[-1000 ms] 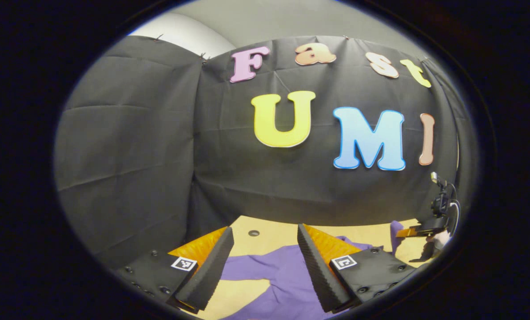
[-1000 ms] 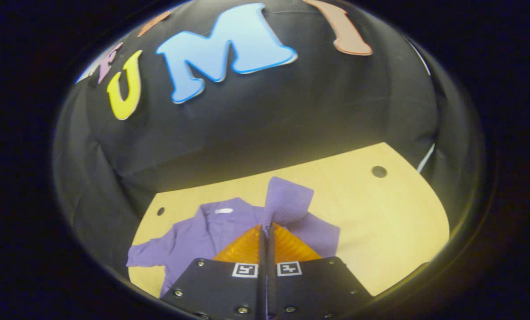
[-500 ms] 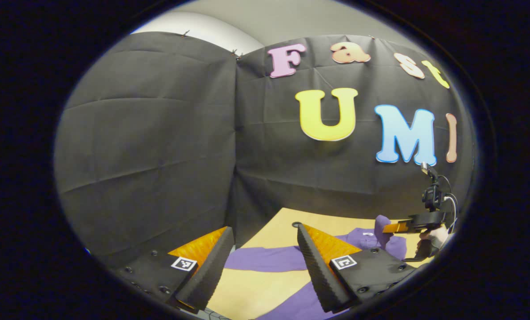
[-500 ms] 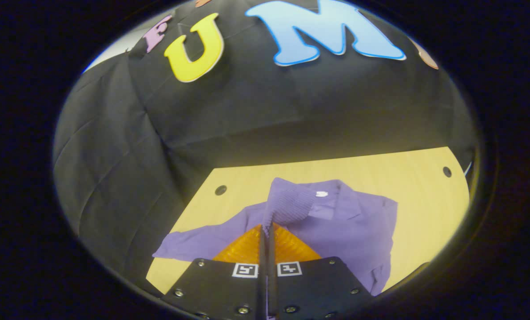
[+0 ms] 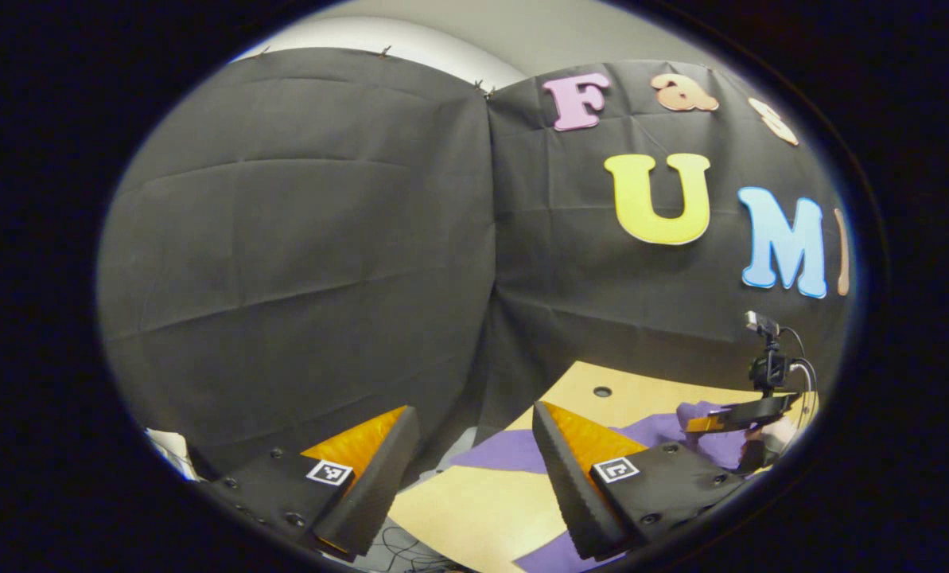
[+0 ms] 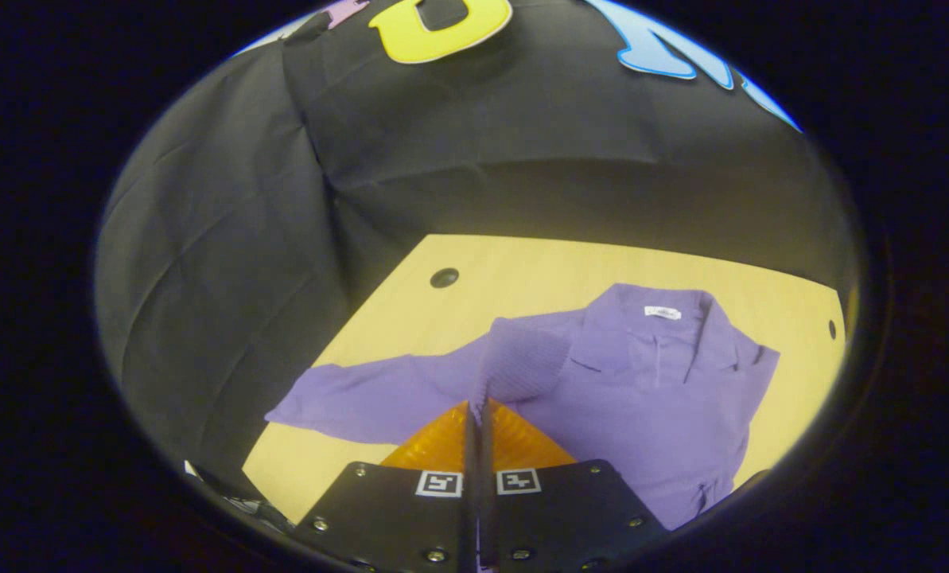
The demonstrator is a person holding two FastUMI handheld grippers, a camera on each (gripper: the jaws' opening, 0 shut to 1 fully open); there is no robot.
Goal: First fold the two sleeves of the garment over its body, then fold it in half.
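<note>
Right gripper [image 6: 478,410]: fingers pressed together on a purple cuff [image 6: 522,368], cuff sticking up past the tips. Held above the shirt [image 6: 641,398]. Beyond the cuff, shirt spread flat on the yellow table [image 6: 522,267], collar [image 6: 665,318] up near the far side with a small white tag. Other sleeve [image 6: 363,398] stretched out flat to the left, ending close to the table edge. Two dark round holes in the table, one by the far left corner [image 6: 444,277], one at the right edge.

Left gripper [image 5: 474,469]: fingers wide apart, nothing between them, held up over the table's corner. Below and between the fingers, bare table [image 5: 474,509] and a strip of purple sleeve [image 5: 502,454]. Farther right, the right gripper [image 5: 701,422] seen small, clamped on purple cloth, a hand [image 5: 772,442] on its handle. Behind everything, black cloth wall [image 5: 299,263].
</note>
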